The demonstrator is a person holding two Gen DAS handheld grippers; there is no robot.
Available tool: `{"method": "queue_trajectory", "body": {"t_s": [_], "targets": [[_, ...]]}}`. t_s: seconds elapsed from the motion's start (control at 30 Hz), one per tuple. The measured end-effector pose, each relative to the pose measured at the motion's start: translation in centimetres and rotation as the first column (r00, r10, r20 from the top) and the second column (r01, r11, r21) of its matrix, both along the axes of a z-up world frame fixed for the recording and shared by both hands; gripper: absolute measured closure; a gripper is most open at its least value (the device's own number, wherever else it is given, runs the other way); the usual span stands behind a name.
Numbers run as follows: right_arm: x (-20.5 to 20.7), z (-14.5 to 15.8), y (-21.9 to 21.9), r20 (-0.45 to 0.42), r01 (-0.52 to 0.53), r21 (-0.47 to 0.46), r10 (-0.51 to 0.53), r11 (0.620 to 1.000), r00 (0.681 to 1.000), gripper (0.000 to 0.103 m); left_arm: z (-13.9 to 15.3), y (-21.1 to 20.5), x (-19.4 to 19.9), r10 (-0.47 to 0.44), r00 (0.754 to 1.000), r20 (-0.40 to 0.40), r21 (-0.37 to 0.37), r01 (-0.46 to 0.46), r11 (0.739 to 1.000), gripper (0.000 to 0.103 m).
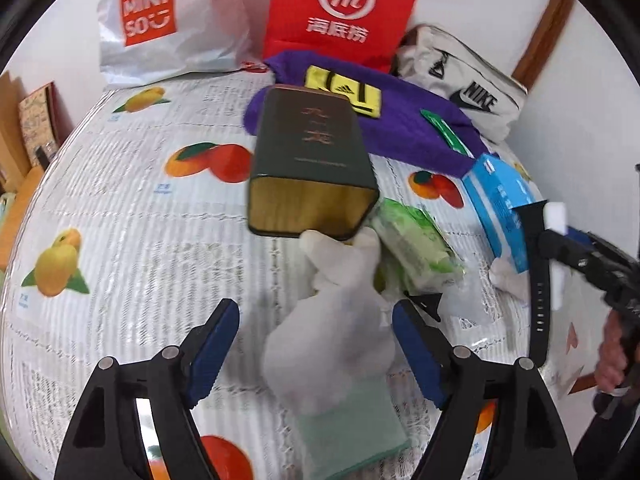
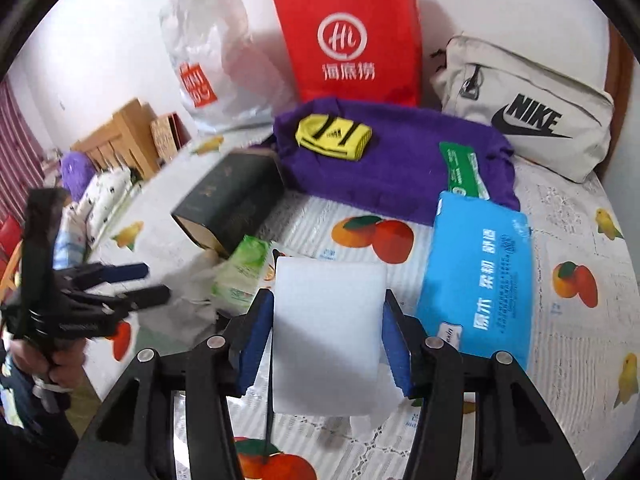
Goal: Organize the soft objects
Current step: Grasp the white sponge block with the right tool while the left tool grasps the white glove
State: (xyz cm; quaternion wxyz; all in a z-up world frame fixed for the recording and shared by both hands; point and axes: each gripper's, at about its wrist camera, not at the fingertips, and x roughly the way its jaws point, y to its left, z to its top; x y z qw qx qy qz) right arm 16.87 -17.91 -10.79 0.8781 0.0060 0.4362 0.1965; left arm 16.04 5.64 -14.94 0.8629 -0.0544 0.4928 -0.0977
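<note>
Across the fruit-print cloth point(image 2: 568, 216) the clutter sits mostly toward the far wall: a red bag point(image 2: 352, 36) and a white plastic bag point(image 2: 216, 56) stand upright, a grey pouch point(image 2: 532, 108) leans at the right, and a purple towel point(image 2: 400, 160) lies in front of them with a yellow sock point(image 2: 336, 136) and a green packet point(image 2: 460, 168) on it. Nearer, a dark tin point(image 1: 312, 160) lies on its side with its open gold mouth toward the left wrist camera; a green tissue pack point(image 1: 416, 240) lies just beside it, and a blue tissue pack point(image 2: 480, 272) fills the right. The left gripper point(image 1: 316, 340) stands wide open over a limp white glove point(image 1: 340, 320) with a pale green cuff; the glove lies between the blue pads, which do not touch it, and its fingertips reach the tin's rim. The right gripper point(image 2: 328, 332) is closed on a white sponge block point(image 2: 328, 320), smooth and square-edged, both pads pressing its sides, held above the cloth. Open cloth lies to the left of the tin and along the near edge; the table's left edge drops to wooden furniture point(image 2: 120, 136). The cloth is ribbed and glossy, the towel fluffy, the tissue packs soft and plastic-wrapped.
</note>
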Motion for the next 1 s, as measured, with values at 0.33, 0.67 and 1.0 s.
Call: {"method": "queue_trajectory", "body": {"t_s": [0.33, 0.67, 1.0], "targets": [[-4.2, -0.3, -2.7, -0.018, 0.051, -0.009, -0.051, 0.999, 0.999, 0.051, -0.7, -0.6, -2.7, -0.036, 0.999, -0.004, 0.085, 0.037, 0.996, 0.024], [-5.2, -5.4, -4.8, -0.112, 0.124, -0.065, -0.131, 0.99, 0.985, 0.049, -2.4, -2.4, -3.7, -0.052, 0.999, -0.003, 0.18, 0.051, 0.982, 0.022], [-6.0, -6.0, -6.7, -0.163, 0.156, 0.028, -0.149, 0.987, 0.975, 0.05, -2.1, -1.9, -4.3, -0.064, 0.997, 0.033, 0.163, 0.058, 0.985, 0.042]]}}
